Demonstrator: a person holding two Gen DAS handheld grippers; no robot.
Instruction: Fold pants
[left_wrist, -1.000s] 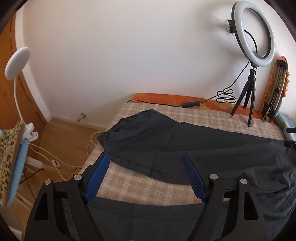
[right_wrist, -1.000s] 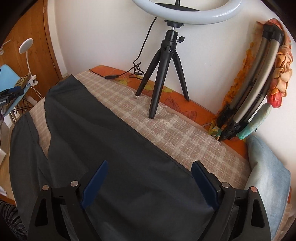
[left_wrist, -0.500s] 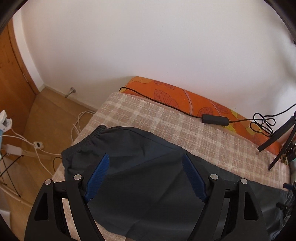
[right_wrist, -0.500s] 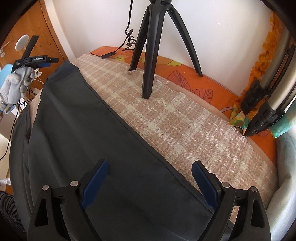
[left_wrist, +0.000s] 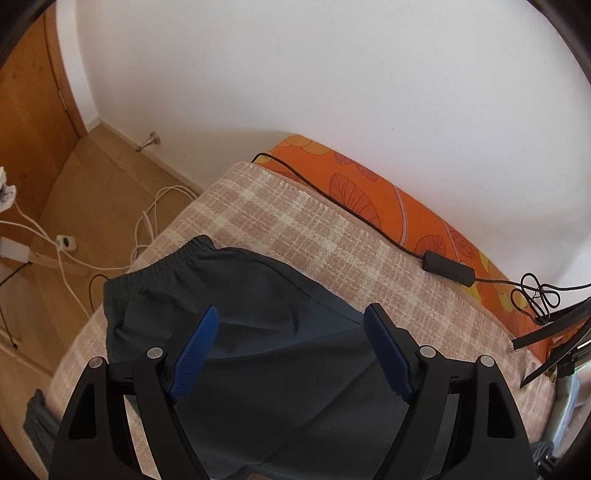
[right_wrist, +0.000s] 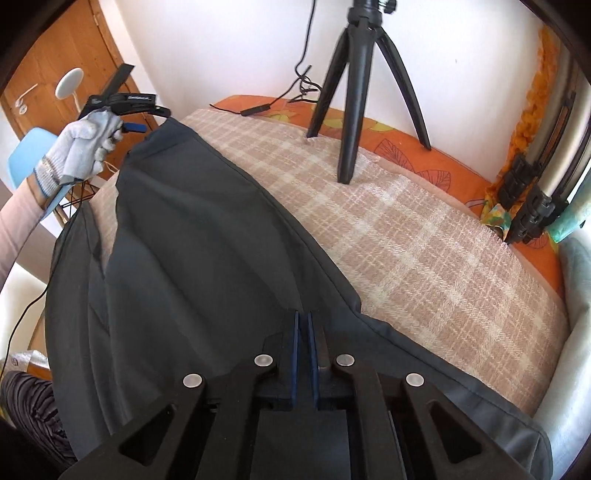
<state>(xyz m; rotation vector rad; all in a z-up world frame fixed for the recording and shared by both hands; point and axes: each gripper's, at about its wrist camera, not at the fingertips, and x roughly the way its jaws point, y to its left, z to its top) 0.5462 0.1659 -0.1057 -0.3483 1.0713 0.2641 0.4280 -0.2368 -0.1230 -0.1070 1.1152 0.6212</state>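
lying under hand-held gripper: pants

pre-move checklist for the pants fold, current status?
1. Right claw shut on pants near the leg end: ok.
2. Left claw over the waistband: ok.
3. Left claw gripping cloth: not ok, jaws open.
4. Pants lying flat on the blanket: ok, small wrinkles.
5. Tripod clear of the pants: ok.
6. Near leg's hem on the bed: cannot tell, out of view.
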